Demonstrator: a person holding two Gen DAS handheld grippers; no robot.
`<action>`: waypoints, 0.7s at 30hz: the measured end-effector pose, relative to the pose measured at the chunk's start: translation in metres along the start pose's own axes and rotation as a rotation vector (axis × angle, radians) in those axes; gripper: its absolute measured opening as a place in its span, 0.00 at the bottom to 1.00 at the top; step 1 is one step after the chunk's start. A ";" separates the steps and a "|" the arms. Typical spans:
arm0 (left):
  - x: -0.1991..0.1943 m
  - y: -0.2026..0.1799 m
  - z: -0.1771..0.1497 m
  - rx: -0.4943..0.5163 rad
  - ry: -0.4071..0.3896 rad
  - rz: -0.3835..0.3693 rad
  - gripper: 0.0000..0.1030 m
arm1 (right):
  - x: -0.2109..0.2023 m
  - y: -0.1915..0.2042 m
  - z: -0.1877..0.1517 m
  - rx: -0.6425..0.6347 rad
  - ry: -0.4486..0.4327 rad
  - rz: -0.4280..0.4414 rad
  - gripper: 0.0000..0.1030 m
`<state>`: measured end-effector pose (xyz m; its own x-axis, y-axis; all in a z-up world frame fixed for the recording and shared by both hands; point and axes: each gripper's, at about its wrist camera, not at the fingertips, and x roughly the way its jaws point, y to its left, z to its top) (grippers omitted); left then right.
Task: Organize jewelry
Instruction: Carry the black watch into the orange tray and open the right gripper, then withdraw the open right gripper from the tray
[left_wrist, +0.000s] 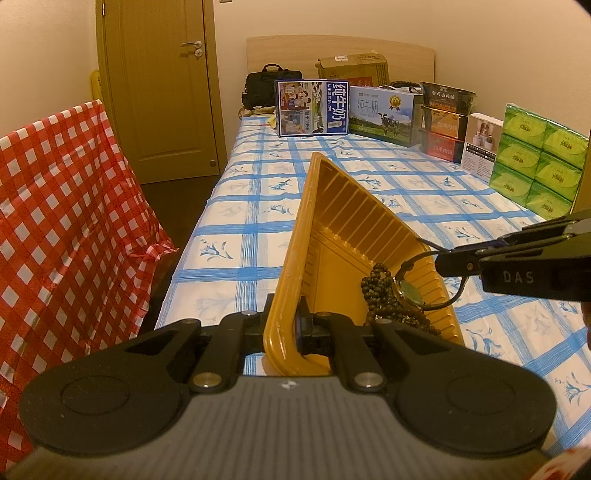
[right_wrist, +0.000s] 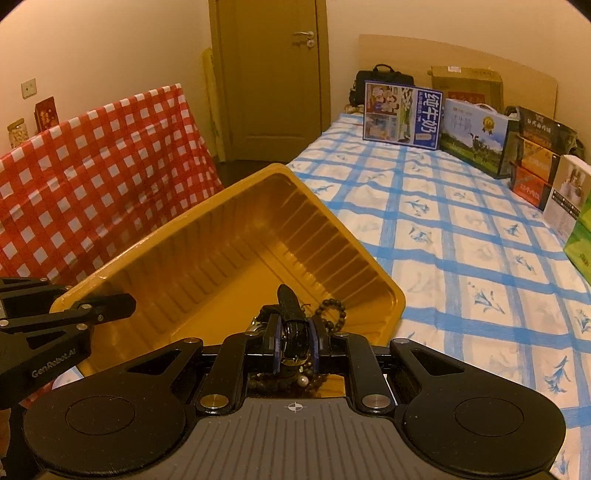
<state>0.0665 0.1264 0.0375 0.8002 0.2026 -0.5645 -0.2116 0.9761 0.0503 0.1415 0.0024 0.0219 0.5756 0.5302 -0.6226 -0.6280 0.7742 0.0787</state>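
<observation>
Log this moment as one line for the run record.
left gripper: shut on yellow tray wall | right gripper: shut on black watch over tray | bead bracelets: in tray

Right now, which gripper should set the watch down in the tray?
Right gripper: its fingers are shut on the watch, over the yellow tray. The left gripper is clamping the tray's wall.

Left tongs (left_wrist: 291, 325) clamped on something; right tongs (right_wrist: 293, 339) likewise clamped
</observation>
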 end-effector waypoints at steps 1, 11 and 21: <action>0.000 0.000 0.000 0.000 0.000 0.000 0.07 | 0.001 0.000 0.000 0.002 0.002 0.000 0.15; 0.000 -0.002 0.000 -0.001 0.001 -0.001 0.07 | 0.008 0.000 -0.002 0.032 0.020 0.019 0.15; 0.000 -0.005 0.001 -0.001 0.001 -0.003 0.07 | 0.010 -0.003 -0.002 0.081 -0.003 0.075 0.15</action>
<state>0.0682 0.1218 0.0381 0.8002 0.2001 -0.5654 -0.2103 0.9765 0.0478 0.1480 0.0049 0.0142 0.5303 0.5885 -0.6103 -0.6248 0.7579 0.1879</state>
